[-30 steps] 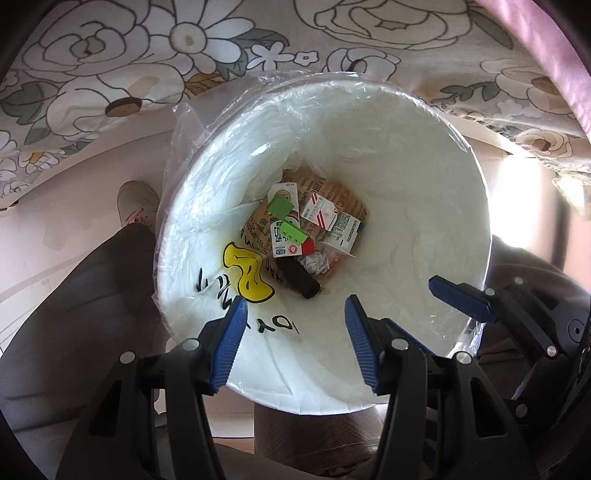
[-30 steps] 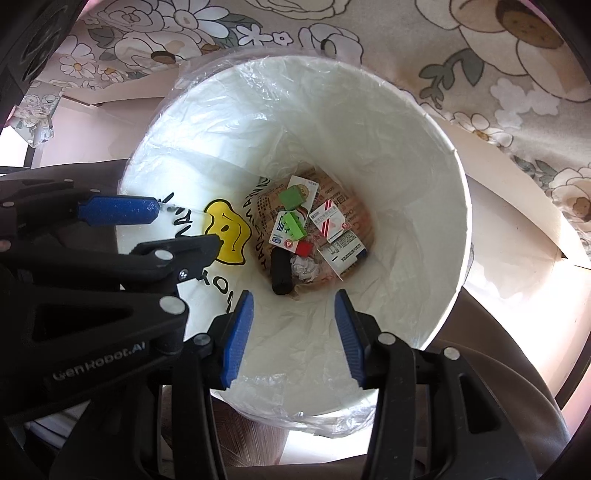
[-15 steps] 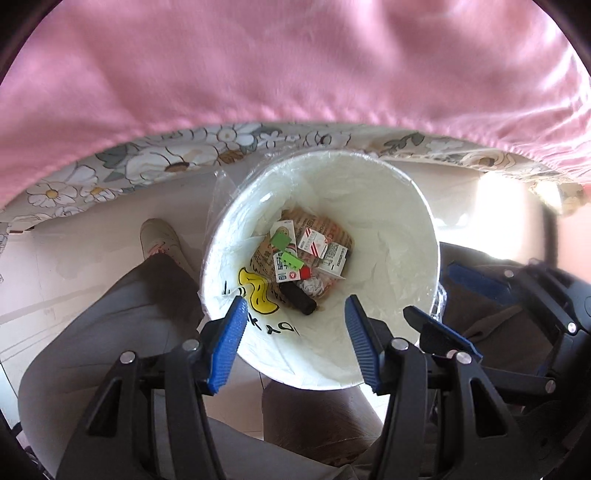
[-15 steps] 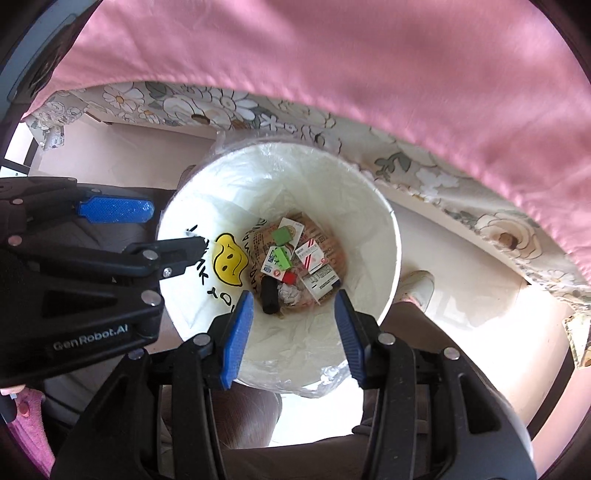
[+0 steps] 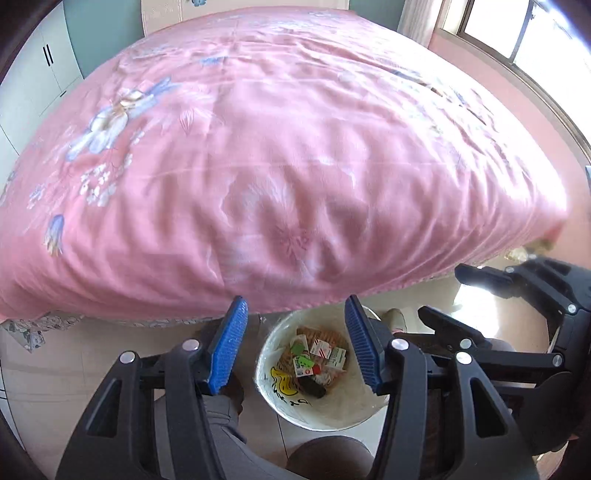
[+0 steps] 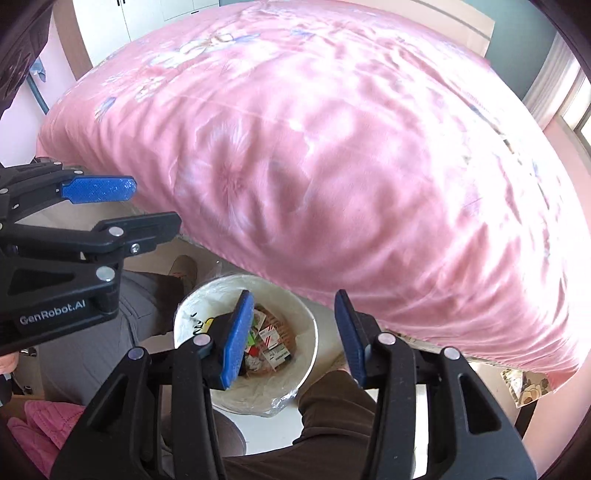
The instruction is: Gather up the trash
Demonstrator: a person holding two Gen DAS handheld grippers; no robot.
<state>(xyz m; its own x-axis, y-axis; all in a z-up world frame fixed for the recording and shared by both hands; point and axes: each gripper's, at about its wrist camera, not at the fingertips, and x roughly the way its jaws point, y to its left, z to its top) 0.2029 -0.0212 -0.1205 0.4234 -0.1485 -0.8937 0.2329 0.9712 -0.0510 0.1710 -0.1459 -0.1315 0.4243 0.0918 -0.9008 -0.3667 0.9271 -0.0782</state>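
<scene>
A white trash bin (image 5: 354,408) lined with clear plastic stands on the floor at the foot of the bed; it also shows in the right wrist view (image 6: 306,325). Inside lie several pieces of trash (image 5: 314,358): small cartons, green scraps, a dark object; they also show in the right wrist view (image 6: 271,341). My left gripper (image 5: 295,345) is open and empty, high above the bin. My right gripper (image 6: 293,341) is open and empty, also high above it. Each gripper shows at the edge of the other's view.
A bed with a pink floral quilt (image 5: 277,147) fills the upper half of both views. The person's legs in grey trousers (image 6: 96,332) and a shoe (image 6: 183,269) flank the bin. A window (image 5: 524,29) is at the right, white cabinets (image 5: 33,74) at the left.
Both grippers have risen well above the bin and tilted up, so the bin looks much smaller and the bed top has come into view. Both stay open and empty.
</scene>
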